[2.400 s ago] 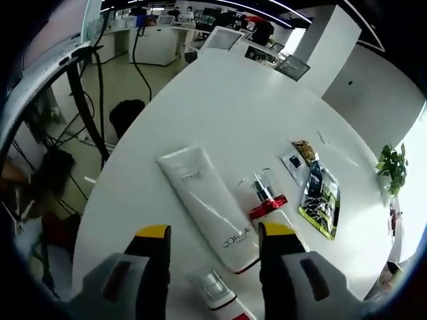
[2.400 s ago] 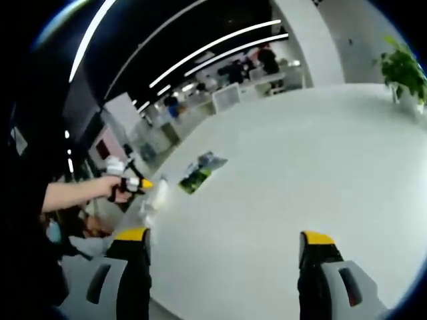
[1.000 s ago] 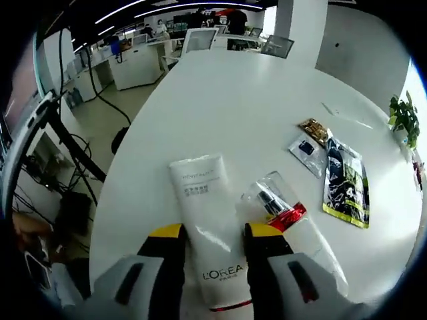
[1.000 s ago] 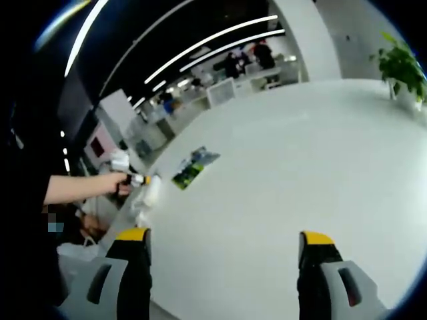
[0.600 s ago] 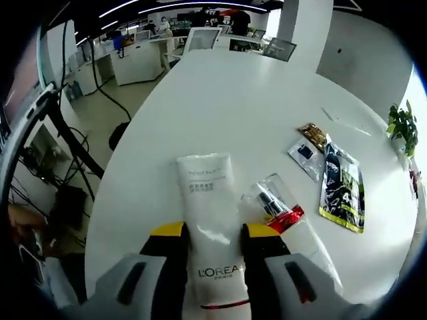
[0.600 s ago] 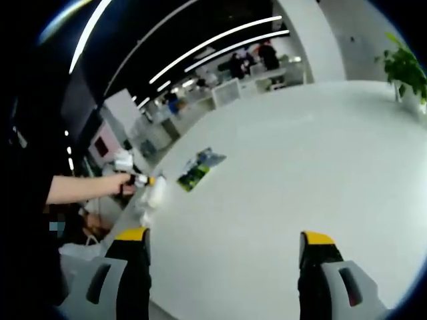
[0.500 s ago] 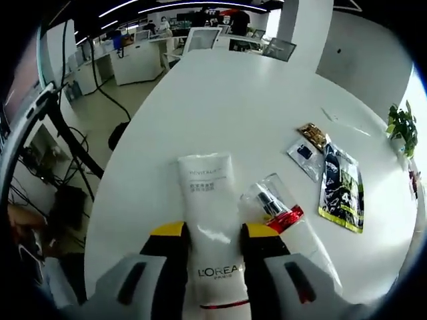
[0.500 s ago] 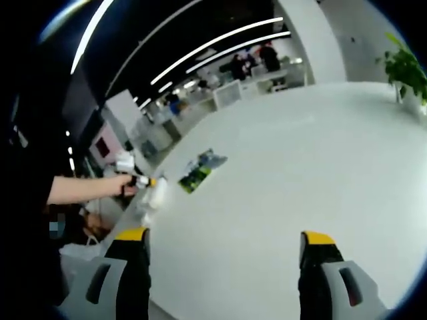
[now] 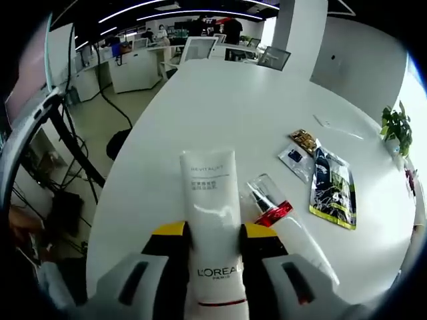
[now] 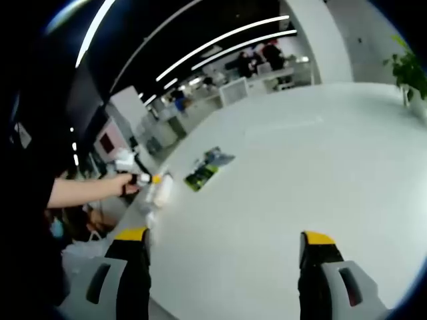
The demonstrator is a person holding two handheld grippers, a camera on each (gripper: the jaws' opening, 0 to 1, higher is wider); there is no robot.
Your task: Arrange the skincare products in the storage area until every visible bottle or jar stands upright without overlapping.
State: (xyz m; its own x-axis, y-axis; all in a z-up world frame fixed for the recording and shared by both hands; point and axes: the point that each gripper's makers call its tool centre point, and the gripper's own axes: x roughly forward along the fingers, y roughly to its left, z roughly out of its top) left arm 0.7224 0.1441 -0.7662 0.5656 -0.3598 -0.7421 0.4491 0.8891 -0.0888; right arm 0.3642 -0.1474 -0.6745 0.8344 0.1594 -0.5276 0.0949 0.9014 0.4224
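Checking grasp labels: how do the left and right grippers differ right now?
The left gripper has its jaws closed on the white L'Oreal tube; the right gripper is wide open and holds nothing. The left is over the table edge by the products; the right is over bare tabletop. Both have yellow-tipped jaws.

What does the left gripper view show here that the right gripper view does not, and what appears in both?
Left gripper view alone: the L'Oreal lettering on the white squeeze tube clamped between the left gripper jaws, a clear-wrapped red and black item on the table beside it, two small sachets, and cables on the floor.

Right gripper view alone: the right gripper, jaws wide apart over bare tabletop, and the person's forearm holding the left gripper from outside.

Both: the round white table, the white tube, the green and black packet, a potted plant and the office behind.
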